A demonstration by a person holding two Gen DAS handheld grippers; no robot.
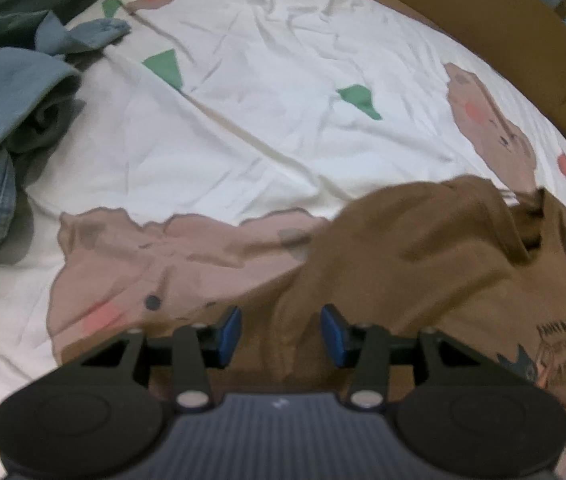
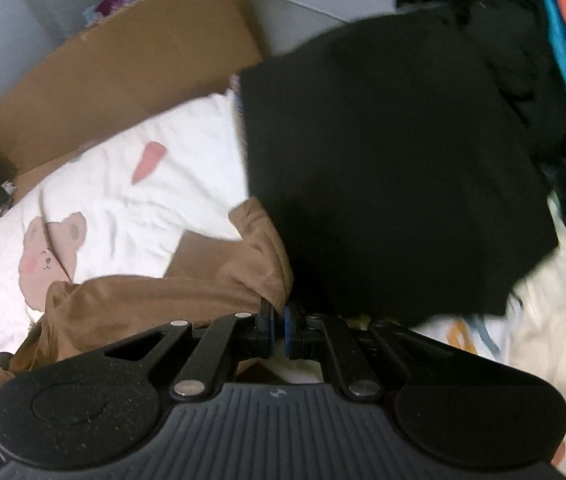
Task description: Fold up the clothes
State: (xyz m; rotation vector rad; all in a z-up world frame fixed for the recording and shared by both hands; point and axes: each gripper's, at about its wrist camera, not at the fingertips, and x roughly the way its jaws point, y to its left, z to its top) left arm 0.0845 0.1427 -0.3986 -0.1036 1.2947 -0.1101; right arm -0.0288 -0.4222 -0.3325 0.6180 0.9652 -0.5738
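The right hand-held gripper [image 2: 279, 320] is pinching the brown sweatshirt's [image 1: 443, 264] edge thinly; the left hand-held gripper [image 1: 281, 334] is hovering open, so fabric could slip.

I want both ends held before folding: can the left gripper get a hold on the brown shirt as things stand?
Probably yes. The left gripper is open with a ridge of the brown shirt right between its pads, nothing covering it. The right gripper is already shut on another edge.

Shirt [image 1: 443, 264] on bedsheet [image 1: 283, 80]
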